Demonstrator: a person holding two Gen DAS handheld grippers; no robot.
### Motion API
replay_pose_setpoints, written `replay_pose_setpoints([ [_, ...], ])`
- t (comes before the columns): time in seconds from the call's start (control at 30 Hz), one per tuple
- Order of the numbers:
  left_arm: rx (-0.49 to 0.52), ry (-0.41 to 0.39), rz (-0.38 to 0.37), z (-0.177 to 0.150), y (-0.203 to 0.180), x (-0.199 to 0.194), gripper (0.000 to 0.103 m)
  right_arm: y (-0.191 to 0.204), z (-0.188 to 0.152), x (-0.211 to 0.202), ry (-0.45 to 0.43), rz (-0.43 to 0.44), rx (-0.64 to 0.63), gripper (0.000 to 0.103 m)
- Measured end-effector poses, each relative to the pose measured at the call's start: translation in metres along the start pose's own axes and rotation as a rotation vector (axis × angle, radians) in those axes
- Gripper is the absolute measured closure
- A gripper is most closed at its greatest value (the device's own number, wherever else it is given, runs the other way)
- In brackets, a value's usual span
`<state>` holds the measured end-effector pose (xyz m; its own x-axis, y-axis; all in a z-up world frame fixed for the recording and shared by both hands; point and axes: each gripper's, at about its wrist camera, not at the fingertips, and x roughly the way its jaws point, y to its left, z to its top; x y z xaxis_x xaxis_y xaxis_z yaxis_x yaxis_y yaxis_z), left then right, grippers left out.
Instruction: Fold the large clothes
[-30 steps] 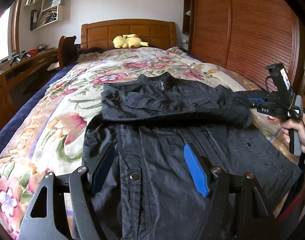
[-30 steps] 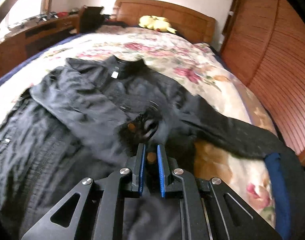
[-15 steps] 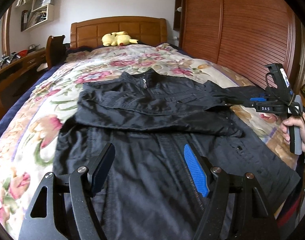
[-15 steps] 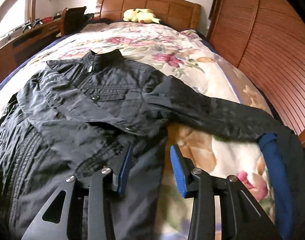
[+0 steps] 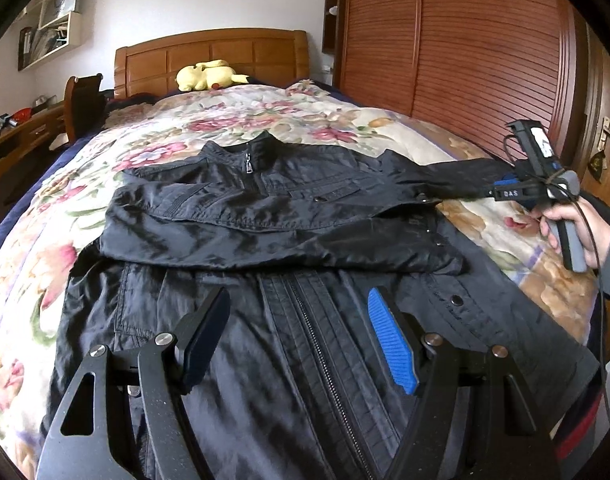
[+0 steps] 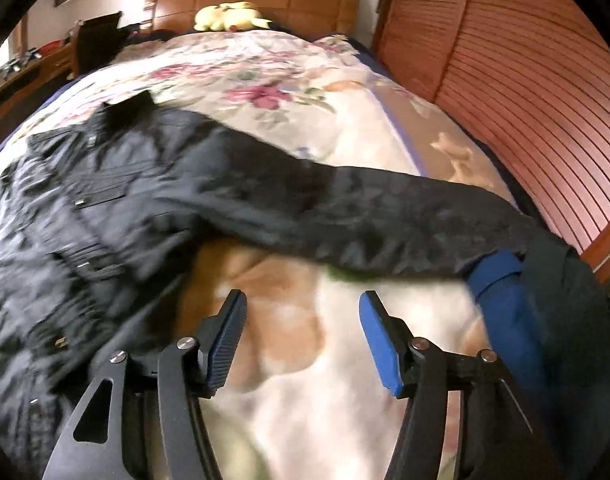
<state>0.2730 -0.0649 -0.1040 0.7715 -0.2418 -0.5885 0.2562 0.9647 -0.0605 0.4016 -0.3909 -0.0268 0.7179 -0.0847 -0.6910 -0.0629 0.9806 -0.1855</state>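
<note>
I see the black jacket (image 5: pixel 289 216) lying front-up and zipped on the bed, collar away from me. One sleeve is folded across its chest; the other sleeve (image 6: pixel 365 220) stretches out sideways.

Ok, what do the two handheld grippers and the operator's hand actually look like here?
Both grippers, left and right, have black linkage arms with silver pivot screws, one black ribbed pad, one blue. The right has a grey handle, "DAS" label and black cable. The bare right hand has a grey sleeve.

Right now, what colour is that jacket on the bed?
Black jacket; clearest in the left wrist view.
</note>
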Motion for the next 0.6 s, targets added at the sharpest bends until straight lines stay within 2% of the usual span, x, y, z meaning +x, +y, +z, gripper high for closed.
replay_pose_setpoints([
  [0.13, 0.0, -0.003, 0.002, 0.002, -0.001, 0.002, 0.03, -0.013, 0.011, 0.026, 0.032, -0.042, -0.002, 0.042],
  [0.43, 0.0, 0.014, -0.009, 0.005, -0.001, 0.009, 0.03, -0.01, 0.026, 0.08, 0.161, -0.12, -0.132, 0.041],
  [0.6, 0.01, 0.022, -0.018, 0.005, -0.003, 0.011, 0.03, -0.013, 0.032, 0.09, 0.153, -0.205, -0.175, 0.036],
])
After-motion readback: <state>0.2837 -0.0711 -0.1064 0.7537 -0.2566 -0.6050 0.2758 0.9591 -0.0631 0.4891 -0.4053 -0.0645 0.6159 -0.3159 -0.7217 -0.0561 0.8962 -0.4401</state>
